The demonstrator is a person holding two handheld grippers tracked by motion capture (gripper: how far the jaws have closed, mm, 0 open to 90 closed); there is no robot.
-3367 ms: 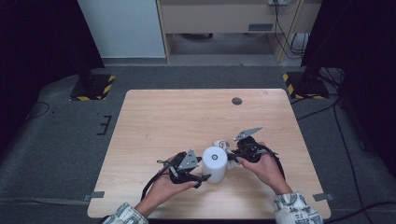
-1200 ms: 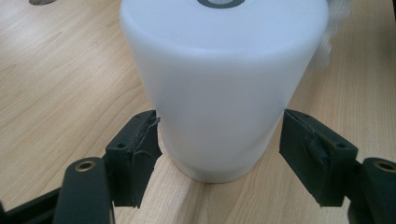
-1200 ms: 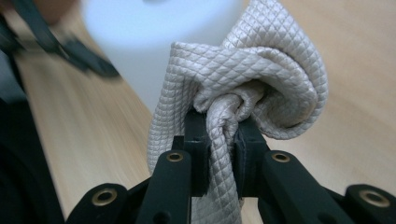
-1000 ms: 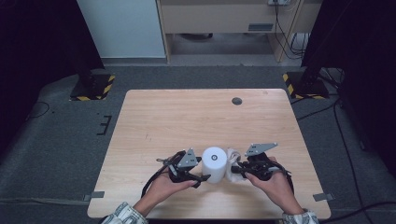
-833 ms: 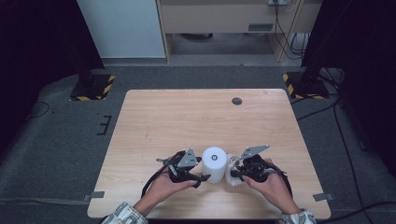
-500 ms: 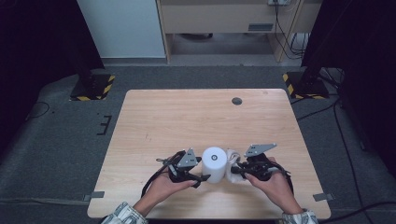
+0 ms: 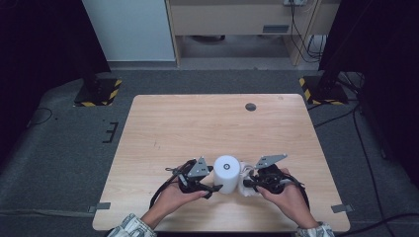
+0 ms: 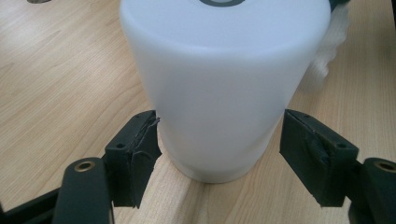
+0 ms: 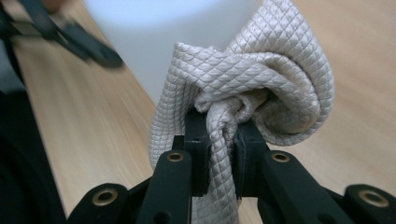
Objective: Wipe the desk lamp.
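while the right tongs (image 9: pixel 219 140) pinch a bunched quilted white cloth (image 9: pixel 261 74) against the white cylinder's (image 7: pixel 227 174) side, the left tongs (image 8: pixel 224 154) sit spread around its base, one pad touching, near the table's (image 7: pixel 197 118) front edge.

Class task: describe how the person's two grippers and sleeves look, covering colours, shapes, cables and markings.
Both the left gripper and the right gripper are black, each topped by a grey three-cornered plate. Their black jaws carry brass-coloured rivets and ribbed pads. A black cable loops from the left one. The sleeves are a pale checked fabric.
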